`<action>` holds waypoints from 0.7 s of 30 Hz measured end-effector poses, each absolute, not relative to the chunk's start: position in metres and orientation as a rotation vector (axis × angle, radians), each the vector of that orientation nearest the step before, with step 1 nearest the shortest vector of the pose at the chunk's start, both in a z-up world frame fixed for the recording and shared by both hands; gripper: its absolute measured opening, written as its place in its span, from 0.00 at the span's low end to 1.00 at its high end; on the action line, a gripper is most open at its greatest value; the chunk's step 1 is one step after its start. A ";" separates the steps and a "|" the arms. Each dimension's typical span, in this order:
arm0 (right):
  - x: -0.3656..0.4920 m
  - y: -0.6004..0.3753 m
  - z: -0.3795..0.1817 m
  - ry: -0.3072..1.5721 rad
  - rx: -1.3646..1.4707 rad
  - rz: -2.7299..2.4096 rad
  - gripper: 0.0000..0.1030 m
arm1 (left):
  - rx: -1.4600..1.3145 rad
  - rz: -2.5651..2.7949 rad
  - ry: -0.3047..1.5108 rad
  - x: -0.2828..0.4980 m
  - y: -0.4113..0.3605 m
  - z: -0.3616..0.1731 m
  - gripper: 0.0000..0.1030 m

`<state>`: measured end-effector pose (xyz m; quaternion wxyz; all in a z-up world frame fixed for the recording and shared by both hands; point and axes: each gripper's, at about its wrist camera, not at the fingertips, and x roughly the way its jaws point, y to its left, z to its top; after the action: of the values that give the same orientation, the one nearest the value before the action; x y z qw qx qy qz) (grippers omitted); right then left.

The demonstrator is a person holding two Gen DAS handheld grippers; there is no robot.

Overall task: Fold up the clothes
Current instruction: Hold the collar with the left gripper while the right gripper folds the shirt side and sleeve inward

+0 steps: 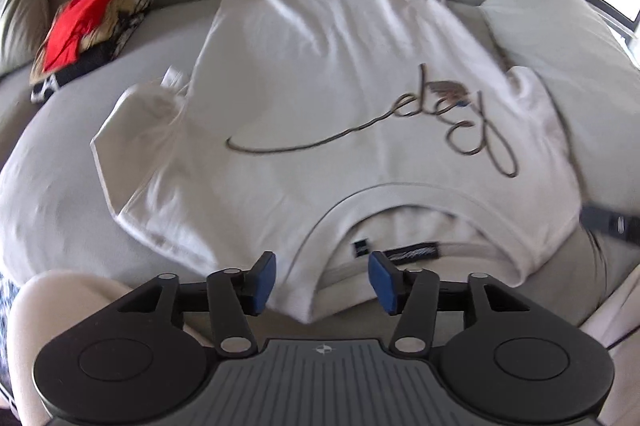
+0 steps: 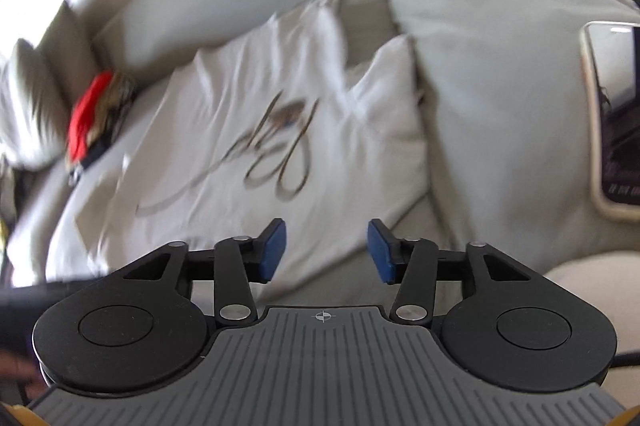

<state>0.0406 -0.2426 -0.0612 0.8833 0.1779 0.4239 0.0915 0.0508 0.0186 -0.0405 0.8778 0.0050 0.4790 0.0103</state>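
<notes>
Lying lengthwise, T-shirt [image 1: 320, 98] — collar [image 1: 384, 198] nearest (sleeves spread).

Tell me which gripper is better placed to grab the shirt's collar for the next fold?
Probably left. The left gripper hangs open right over the collar of the shirt. The right gripper is open too, but sits near the shirt's sleeve edge, with the collar out of its view.

Near edge: left unblocked – bare grey cushion [image 1: 48, 194] is seen beside the white T-shirt [image 1: 320, 74].
Far left: taken up by a clothes pile [image 1: 92, 26].
Right: hemmed in – pillow [image 1: 560, 38], phone [image 2: 612, 114].
</notes>
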 end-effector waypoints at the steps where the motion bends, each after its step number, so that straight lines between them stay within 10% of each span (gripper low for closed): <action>1: 0.048 -0.250 -0.059 0.867 0.389 0.173 0.52 | 0.027 0.012 0.993 0.052 0.014 -0.039 0.57; 21: 0.177 -0.297 -0.121 0.895 0.535 0.037 0.19 | 0.016 -0.084 1.028 0.084 -0.025 -0.063 0.62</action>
<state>0.1774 -0.2972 -0.1214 0.8669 0.2554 0.4276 0.0177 0.0841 -0.0254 -0.0629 0.8700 0.0074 0.4913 -0.0400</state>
